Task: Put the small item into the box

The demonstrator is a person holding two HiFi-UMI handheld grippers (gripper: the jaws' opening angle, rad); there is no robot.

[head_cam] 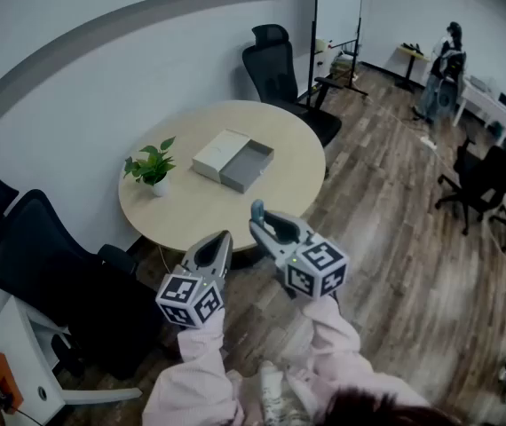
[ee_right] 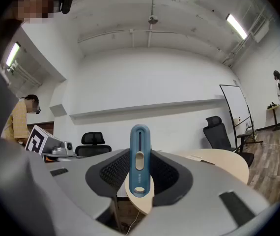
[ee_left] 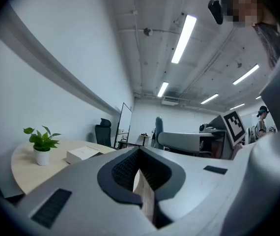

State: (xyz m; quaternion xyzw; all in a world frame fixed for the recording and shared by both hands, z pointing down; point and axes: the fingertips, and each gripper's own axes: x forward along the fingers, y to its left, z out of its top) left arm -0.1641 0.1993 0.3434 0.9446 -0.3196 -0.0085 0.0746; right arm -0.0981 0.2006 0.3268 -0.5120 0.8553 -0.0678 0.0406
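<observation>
Between the jaws of the right gripper (ee_right: 140,183) stands the small item (ee_right: 139,154), a slim blue plastic piece with a slot down its face (what kind of tool it is I cannot tell). It is upright. The jaws are clamped on its lower part from both sides, and its rounded top rises above them.

It looks light and stiff. Its smooth shell would probably slip or swivel under a loose pinch, so the flat sides, where the pads now press, seem the best place to hold it.

Just to the left of this gripper, the left gripper (ee_left: 140,176) has its jaws drawn together with nothing in them.

Ahead of both grippers and well apart from them, the open grey box (head_cam: 247,166) lies on a round table (head_cam: 191,216), with its white lid (head_cam: 220,153) touching its left side.
</observation>
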